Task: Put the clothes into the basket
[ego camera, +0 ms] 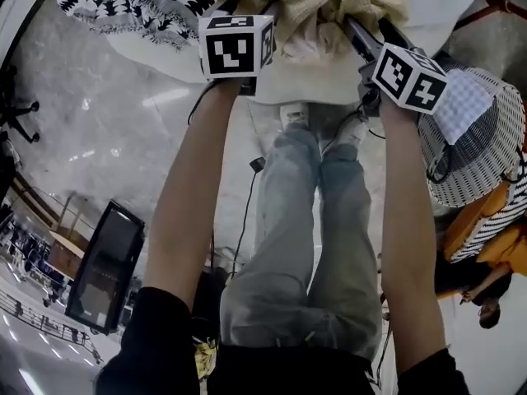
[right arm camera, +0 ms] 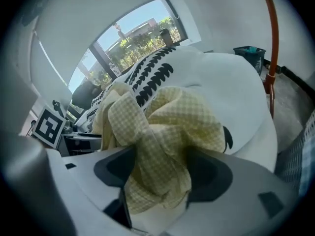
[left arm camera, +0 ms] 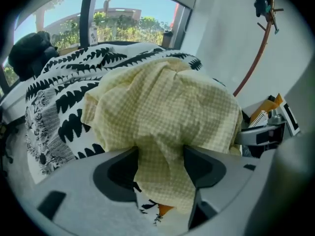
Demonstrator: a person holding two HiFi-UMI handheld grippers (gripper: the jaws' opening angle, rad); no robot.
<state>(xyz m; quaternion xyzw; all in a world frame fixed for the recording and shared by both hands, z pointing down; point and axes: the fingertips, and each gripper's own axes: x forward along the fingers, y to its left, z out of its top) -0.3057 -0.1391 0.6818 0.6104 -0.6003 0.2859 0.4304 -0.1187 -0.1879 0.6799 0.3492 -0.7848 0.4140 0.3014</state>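
As the left tool (left arm camera: pixel 161 161) and right tool (right arm camera: pixel 160 173) gape wide, yellow cloth (left arm camera: pixel 167 102) sits loose between their jaws.

Yellow checked cloth (left arm camera: pixel 162 107) hangs bunched between the wide-spread fingers (left arm camera: pixel 115 173) of the left gripper (left arm camera: pixel 161 155); black-and-white leaf-print cloth (left arm camera: pixel 64 97) lies behind it toward ten o'clock; a window (left arm camera: pixel 133 18) at twelve.

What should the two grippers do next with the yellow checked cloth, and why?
Probably close both. The left gripper and right gripper each stand open with a fold of the yellow checked cloth between the jaws. It lies by the black-and-white patterned cloth, not in the woven basket, so a grip must come before lifting.
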